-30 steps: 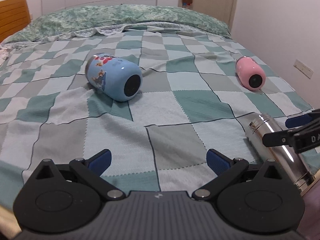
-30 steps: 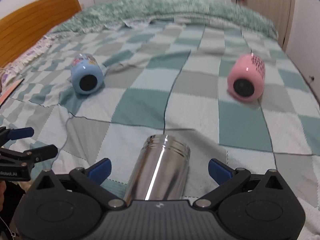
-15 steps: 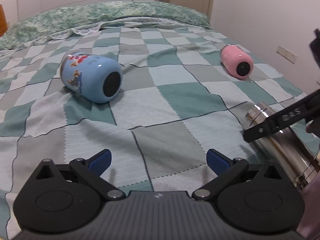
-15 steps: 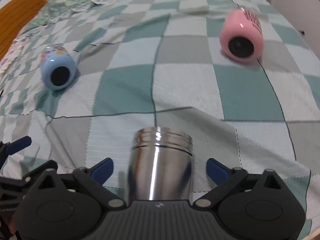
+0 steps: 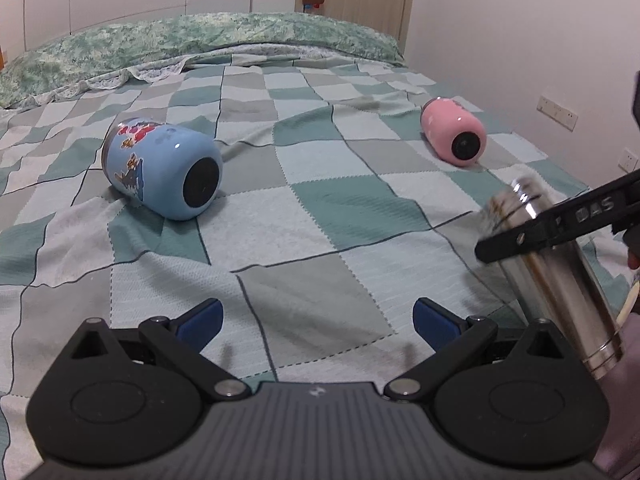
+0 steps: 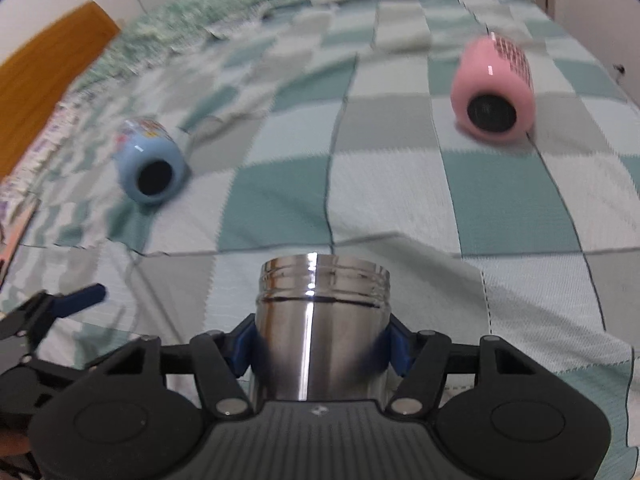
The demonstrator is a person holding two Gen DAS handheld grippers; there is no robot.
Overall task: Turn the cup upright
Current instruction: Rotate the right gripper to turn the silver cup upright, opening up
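Note:
A shiny steel cup (image 6: pixel 320 320) sits between the fingers of my right gripper (image 6: pixel 320 346), which is shut on its body; its threaded mouth points away from me and it tilts up off the bedspread. The left wrist view shows the same steel cup (image 5: pixel 560 280) at the right, with the right gripper's black finger (image 5: pixel 560 220) across it. A blue cartoon cup (image 5: pixel 164 172) lies on its side at the left, base toward me. A pink cup (image 5: pixel 454 132) lies on its side at the far right. My left gripper (image 5: pixel 316 320) is open and empty above the bedspread.
The checked green and grey bedspread (image 5: pixel 320 208) covers the bed, with folds near the cups. A green patterned pillow (image 5: pixel 200 40) lies at the far end. A wall (image 5: pixel 520 40) with sockets runs along the right; a wooden headboard (image 6: pixel 40 80) stands at the left.
My right gripper has closed on the steel cup and begun tilting its mouth end up. The left gripper has swung slightly to the right and stays open.

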